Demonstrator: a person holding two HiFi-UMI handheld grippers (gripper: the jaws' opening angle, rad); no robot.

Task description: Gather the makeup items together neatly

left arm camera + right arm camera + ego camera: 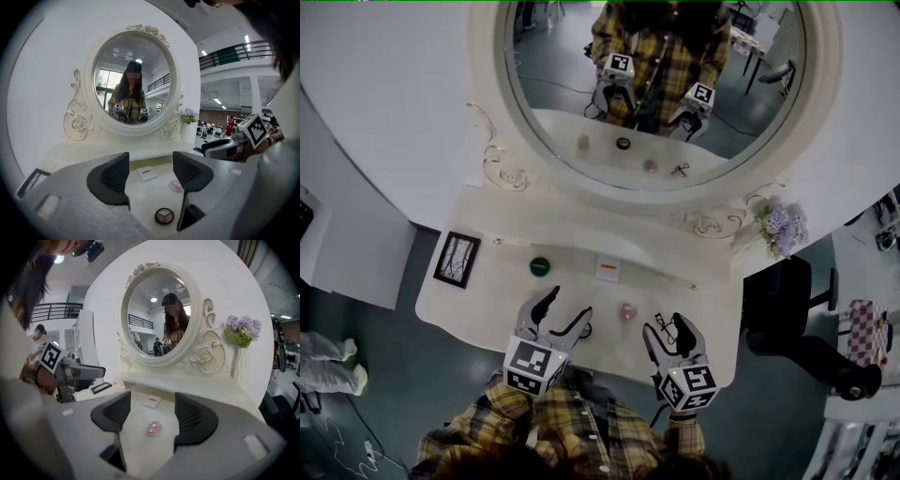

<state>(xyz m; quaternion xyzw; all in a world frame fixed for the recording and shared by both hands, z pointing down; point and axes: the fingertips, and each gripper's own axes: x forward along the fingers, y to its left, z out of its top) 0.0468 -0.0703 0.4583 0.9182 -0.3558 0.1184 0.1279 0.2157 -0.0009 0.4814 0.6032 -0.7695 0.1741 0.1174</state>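
Note:
On the white vanity table [492, 298] lie a green round pot [540, 266], a flat white box [608, 269], a pink heart-shaped case [626, 311] and a round eyeshadow compact [584, 330]. My left gripper [569, 306] hovers open over the front edge, and the compact [164, 216] sits just below and between its jaws, untouched. My right gripper [665, 327] is open too, above a small black scissor-like tool [663, 324]. From the right gripper [152, 416], the pink heart [154, 429] lies on the table ahead between the jaws, with the white box [152, 401] farther back.
A large oval mirror [656, 84] in an ornate white frame rises behind the table. A black picture frame [457, 259] stands at the table's left end. A vase of lilac flowers [782, 225] is at the right end. A dark chair [787, 300] stands beyond the right edge.

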